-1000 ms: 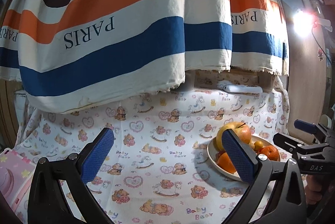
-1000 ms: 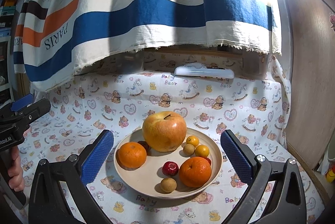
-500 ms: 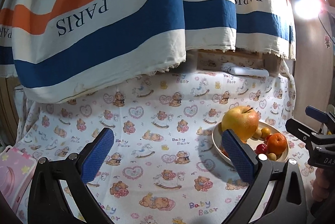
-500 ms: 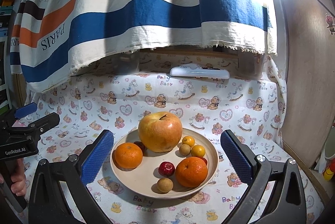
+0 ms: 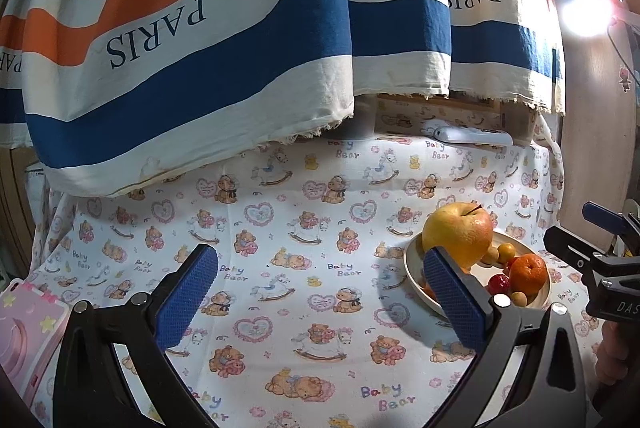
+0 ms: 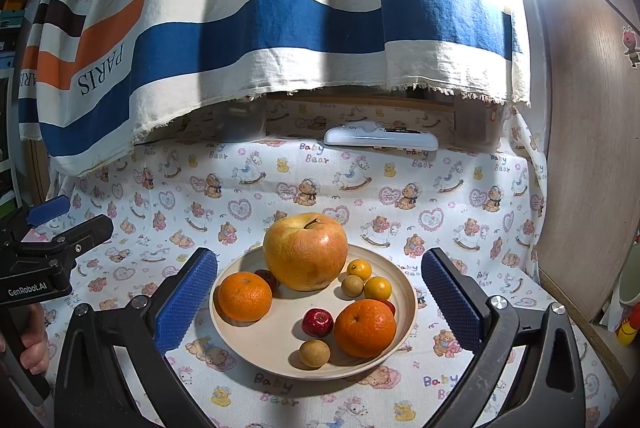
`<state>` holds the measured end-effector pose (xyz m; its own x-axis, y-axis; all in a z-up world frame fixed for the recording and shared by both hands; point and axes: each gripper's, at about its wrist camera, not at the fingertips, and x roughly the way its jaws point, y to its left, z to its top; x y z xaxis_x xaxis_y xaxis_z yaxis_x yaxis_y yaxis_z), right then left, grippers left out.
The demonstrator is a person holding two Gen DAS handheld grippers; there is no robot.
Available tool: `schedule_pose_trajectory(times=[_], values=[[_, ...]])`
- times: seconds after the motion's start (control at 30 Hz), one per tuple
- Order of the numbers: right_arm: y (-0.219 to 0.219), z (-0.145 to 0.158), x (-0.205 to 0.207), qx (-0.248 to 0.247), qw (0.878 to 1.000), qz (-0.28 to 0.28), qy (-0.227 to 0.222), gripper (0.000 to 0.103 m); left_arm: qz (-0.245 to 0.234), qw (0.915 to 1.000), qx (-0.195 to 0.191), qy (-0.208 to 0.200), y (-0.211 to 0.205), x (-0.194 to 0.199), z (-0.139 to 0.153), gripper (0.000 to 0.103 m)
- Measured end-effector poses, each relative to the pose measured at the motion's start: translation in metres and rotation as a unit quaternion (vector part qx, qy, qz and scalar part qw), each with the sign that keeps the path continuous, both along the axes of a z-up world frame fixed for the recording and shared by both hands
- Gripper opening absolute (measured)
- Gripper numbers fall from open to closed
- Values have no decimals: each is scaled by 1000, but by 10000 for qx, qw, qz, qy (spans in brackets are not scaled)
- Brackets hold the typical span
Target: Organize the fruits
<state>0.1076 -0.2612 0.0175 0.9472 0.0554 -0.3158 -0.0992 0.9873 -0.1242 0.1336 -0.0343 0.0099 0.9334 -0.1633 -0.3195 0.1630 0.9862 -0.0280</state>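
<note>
A striped cloth [image 6: 256,28] printed "PARIS" hangs across the whole back, its frayed hem above the far end of the bear-print tablecloth [image 5: 304,252] that covers the table. Both lie well beyond the fingertips of either tool.

The right gripper [image 6: 319,302] is held low and level over the near edge of the table, fingers spread wide and holding nothing. The cream plate [image 6: 384,268] sits directly between and just beyond its blue pads [image 6: 186,302]. On the plate, the large yellow apple [image 6: 305,250] stands at the far side, centred between the fingers. One orange [image 6: 245,296] lies near the left pad, a second orange [image 6: 365,327] toward the right pad. Between them rest a small red fruit [image 6: 317,322], a tan round fruit [image 6: 315,353] nearest the camera, and two little yellow fruits [image 6: 370,280] beside the apple.

The left gripper [image 5: 320,302] points at bare tablecloth, fingers likewise wide and empty; the plate lies off past its right finger, which hides part of the rim. A hand [image 6: 34,344] grips its handle at the left edge of the right wrist view.

A white remote-like device [image 6: 380,138] lies far ahead under the hem. A pink case [image 5: 24,332] sits outside the left finger.
</note>
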Motion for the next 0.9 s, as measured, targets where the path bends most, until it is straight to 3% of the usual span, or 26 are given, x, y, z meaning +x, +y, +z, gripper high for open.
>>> schedule_pose_trajectory(times=[0.9], values=[[1, -1, -1, -25, 10000, 20, 26, 102, -5, 10000, 34, -9, 0, 0, 1, 102]])
